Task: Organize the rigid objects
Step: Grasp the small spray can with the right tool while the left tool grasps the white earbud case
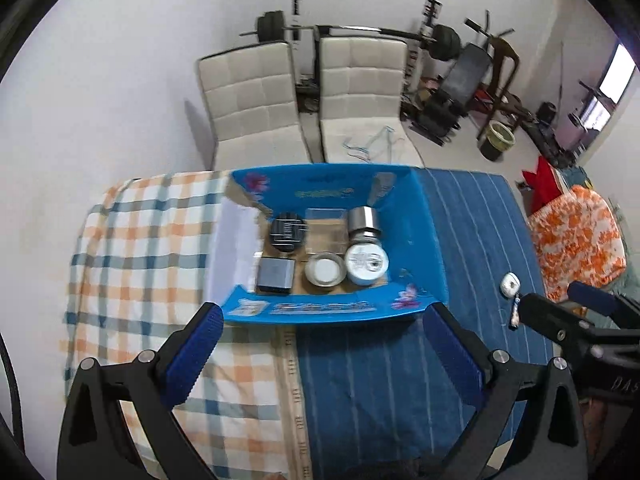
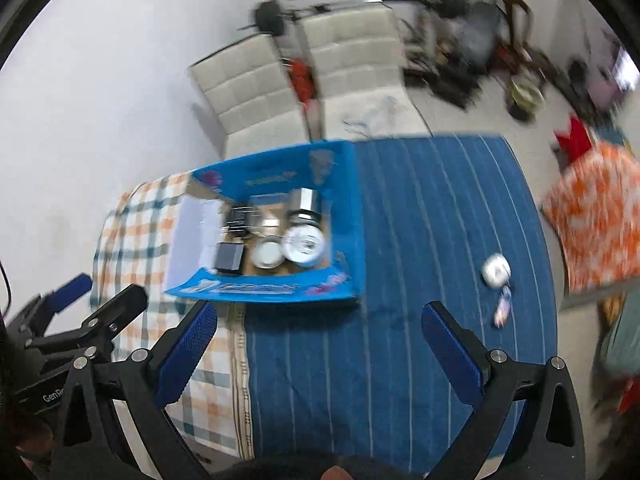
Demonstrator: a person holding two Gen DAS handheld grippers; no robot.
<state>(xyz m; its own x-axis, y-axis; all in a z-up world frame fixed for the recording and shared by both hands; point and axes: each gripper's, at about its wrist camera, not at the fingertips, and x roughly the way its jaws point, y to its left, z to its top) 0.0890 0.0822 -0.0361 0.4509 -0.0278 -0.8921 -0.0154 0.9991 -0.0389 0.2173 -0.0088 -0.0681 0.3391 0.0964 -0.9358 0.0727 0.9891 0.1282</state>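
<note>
Both the left gripper and right gripper are held wide apart, empty. Ahead-right of the right one, a small white rounded plastic case is seen (light, stiff, probably slippery); its flanks should be pinched.

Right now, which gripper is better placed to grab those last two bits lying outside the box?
Probably the right gripper. The white case and small tube lie on the blue cloth, right of the box and just ahead of its open fingers. The left gripper faces the box instead.
</note>
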